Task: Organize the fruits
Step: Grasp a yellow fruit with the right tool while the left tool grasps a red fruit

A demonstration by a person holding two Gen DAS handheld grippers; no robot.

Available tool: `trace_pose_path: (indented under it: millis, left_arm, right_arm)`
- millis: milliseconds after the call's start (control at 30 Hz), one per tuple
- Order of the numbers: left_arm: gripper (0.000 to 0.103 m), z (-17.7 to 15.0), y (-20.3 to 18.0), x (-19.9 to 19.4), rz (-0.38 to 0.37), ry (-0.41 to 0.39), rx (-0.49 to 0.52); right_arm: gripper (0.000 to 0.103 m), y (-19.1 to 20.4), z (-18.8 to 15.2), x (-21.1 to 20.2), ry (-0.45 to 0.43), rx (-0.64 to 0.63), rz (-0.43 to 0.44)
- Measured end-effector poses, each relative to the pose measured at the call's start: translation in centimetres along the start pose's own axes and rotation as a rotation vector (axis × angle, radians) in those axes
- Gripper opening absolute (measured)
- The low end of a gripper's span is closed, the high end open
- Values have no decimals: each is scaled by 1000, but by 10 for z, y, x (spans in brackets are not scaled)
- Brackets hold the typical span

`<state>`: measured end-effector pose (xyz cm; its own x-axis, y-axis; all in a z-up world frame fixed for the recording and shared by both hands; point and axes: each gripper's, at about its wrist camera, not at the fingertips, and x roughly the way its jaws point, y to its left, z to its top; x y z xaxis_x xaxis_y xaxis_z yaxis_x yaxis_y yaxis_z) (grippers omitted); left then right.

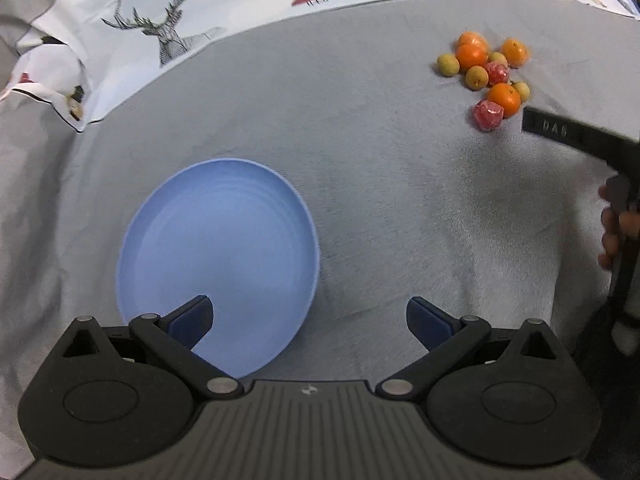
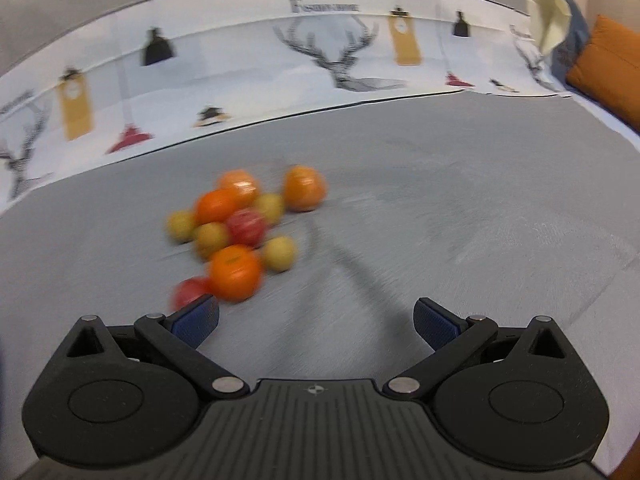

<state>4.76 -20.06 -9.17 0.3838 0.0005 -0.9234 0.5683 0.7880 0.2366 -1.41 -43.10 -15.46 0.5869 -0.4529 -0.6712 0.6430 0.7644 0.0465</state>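
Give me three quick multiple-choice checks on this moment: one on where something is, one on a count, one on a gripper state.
1. Where does the blue plate lie?
A. Under the fruit pile
B. Apart from the fruit, near the left gripper
C. On the printed cloth

2. How many oranges are in the fruit pile?
A. Two
B. Four
C. Six

3. What state is the right gripper in?
A. Shut on an orange
B. Shut on nothing
C. Open, holding nothing

Answers:
1 B: the plate sits bare in front of the left gripper, with the fruit far off to the upper right.
2 B: four oranges show among the smaller yellow and red fruits.
3 C: its fingers stand wide apart with only grey cloth between them.
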Motion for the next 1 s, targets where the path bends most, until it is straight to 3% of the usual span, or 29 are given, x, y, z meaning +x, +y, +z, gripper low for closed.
trace_pose_path:
  millis: [200, 500, 600, 667, 733, 900, 1000]
  left_arm:
    - [103, 21, -18, 23, -6, 2, 9]
    - [103, 62, -62, 49, -37, -51, 56]
    - [103, 73, -72, 54, -47, -65, 58]
    - [103, 80, -77, 58, -59, -80, 49]
    - [103, 86, -81, 61, -80, -100, 40]
    - [103, 110, -106, 76, -71, -139, 61]
    - [103, 123, -120, 86, -105, -134, 98]
  right_arm:
    - [102, -13, 10, 39, -43, -62, -83]
    - [99, 10, 11, 54, -109, -262, 60]
    - [75, 5, 15, 54, -84, -235, 102]
    - [43, -3, 16, 52, -76, -199, 100]
    - [26, -13, 20, 54, -83, -160, 68]
    - [26, -46, 22, 64, -92, 5, -134]
    - [26, -56, 23, 64, -93, 61, -146]
